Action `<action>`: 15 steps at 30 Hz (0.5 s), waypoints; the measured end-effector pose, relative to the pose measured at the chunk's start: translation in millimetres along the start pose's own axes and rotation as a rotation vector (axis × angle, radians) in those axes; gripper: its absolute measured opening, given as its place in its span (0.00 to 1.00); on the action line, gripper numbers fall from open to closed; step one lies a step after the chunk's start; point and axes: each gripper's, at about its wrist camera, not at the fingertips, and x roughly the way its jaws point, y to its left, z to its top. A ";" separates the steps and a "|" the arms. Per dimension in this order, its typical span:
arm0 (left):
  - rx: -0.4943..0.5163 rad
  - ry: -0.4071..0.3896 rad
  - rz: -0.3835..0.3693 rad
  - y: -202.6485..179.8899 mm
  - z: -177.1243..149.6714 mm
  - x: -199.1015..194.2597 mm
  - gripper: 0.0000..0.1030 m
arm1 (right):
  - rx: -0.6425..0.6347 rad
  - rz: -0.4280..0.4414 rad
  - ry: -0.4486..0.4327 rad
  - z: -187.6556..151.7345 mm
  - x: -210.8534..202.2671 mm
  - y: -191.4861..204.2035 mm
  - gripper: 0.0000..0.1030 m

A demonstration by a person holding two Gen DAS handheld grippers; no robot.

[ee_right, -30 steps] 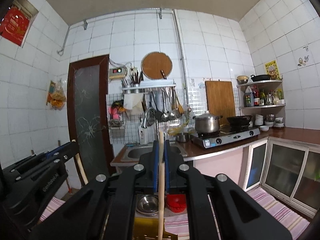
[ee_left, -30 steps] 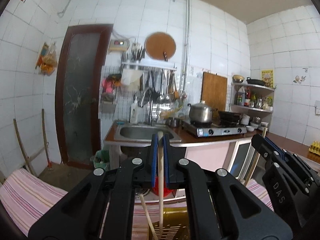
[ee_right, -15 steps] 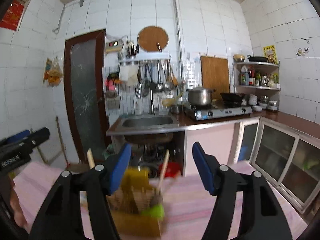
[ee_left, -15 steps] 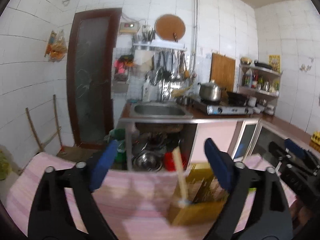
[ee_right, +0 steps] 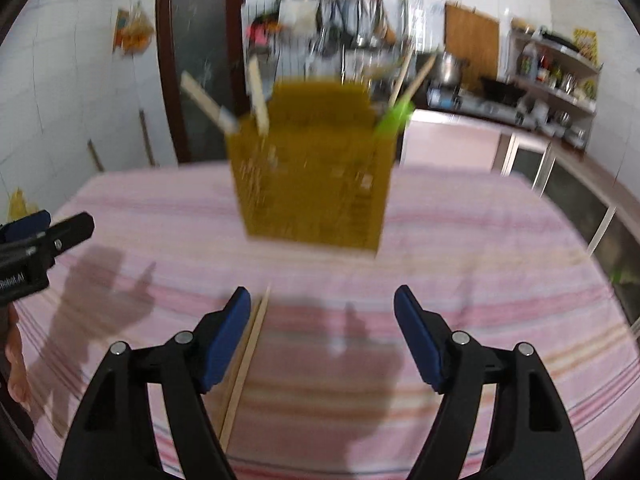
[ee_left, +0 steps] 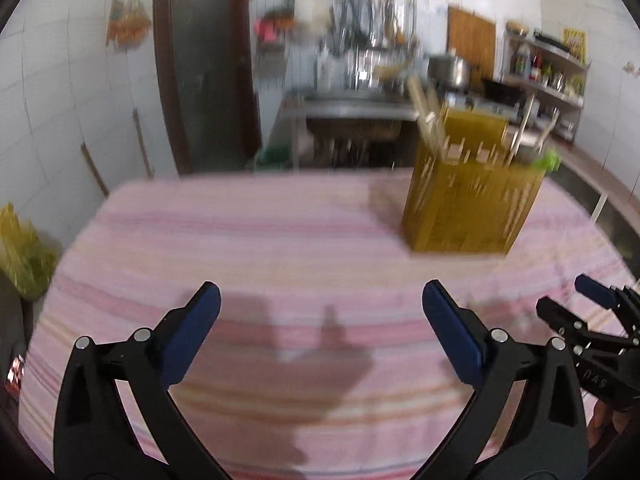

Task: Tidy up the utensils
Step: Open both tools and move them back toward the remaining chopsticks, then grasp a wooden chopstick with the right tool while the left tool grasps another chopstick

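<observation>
A yellow slotted utensil holder (ee_left: pixel 472 188) (ee_right: pixel 314 168) stands on the pink striped tablecloth (ee_left: pixel 248 248) (ee_right: pixel 480 240), with wooden sticks (ee_right: pixel 256 100) and a green utensil (ee_right: pixel 394 118) poking out of it. A pair of wooden chopsticks (ee_right: pixel 246 360) lies on the cloth beside my right gripper's left finger. My left gripper (ee_left: pixel 320 332) is open and empty, low over the cloth, with the holder ahead to its right. My right gripper (ee_right: pixel 322 332) is open and empty in front of the holder. Both views are motion-blurred.
Behind the table are a sink counter (ee_left: pixel 352 104), a stove with a pot (ee_left: pixel 450 70), a dark door (ee_left: pixel 200 64) and shelves (ee_right: pixel 556 72). A yellow bag (ee_left: pixel 22 252) sits off the table's left edge. The other gripper shows at each view's edge (ee_left: pixel 600 344) (ee_right: pixel 32 248).
Both grippers opened and let go of the wooden sticks, which now stand in the holder. Both then drew back and tilted down toward the tablecloth.
</observation>
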 end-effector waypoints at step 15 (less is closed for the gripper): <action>-0.017 0.088 0.026 18.4 -35.3 36.9 0.95 | -0.026 -0.041 0.118 -16.1 36.0 25.1 0.60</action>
